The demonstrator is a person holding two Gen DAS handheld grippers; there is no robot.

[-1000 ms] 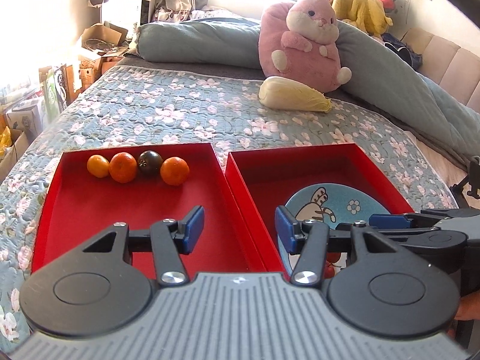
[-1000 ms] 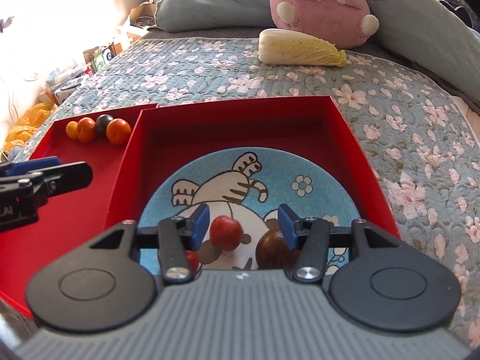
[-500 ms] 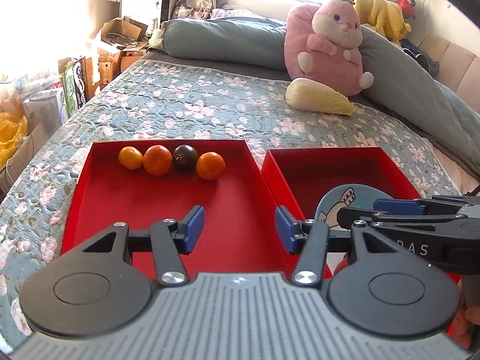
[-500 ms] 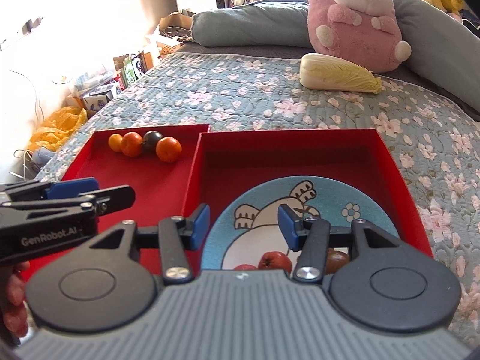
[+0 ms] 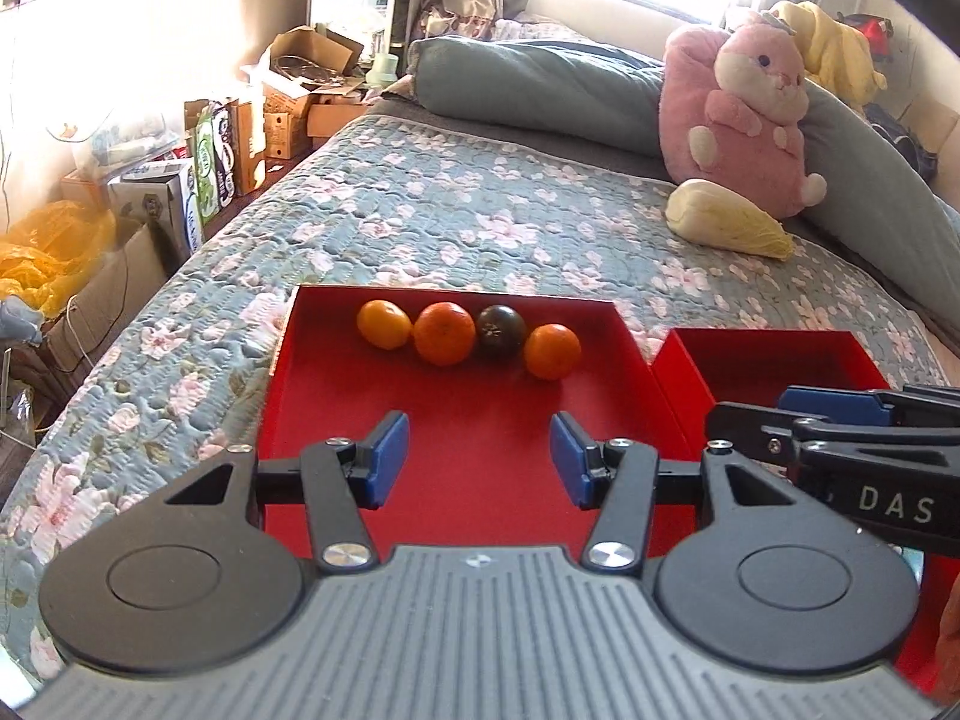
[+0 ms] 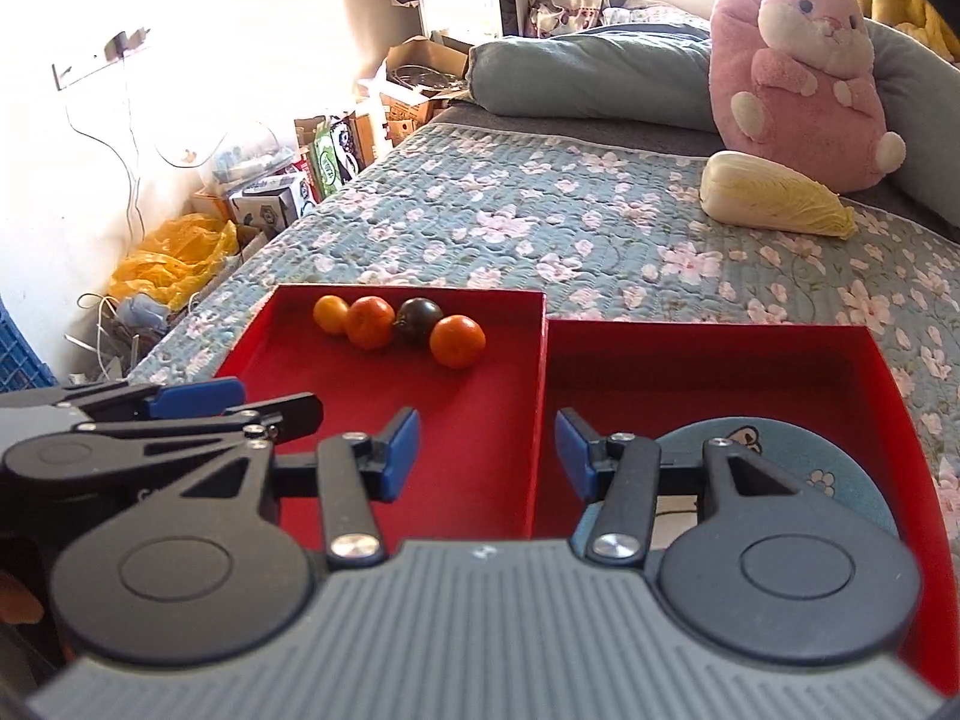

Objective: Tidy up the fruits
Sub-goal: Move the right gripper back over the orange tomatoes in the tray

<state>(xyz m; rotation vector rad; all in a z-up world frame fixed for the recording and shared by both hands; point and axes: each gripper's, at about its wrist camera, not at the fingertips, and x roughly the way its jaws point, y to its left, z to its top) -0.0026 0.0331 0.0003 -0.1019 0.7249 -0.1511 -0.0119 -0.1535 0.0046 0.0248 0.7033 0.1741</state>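
Gripper [image 5: 479, 459] over smooth round fruits [image 5: 444, 333]

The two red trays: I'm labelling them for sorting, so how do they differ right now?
The left red tray holds four round fruits in a row near its far wall; the right red tray holds a blue cartoon plate, with no fruit visible. The left tray's floor is mostly bare; the plate covers much of the right tray's near floor. Both are shallow, red, and side by side on the quilt.

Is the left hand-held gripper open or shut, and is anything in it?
Open and empty. The left hand-held gripper has its blue pads wide apart, with only the bare floor of the left red tray showing between them.
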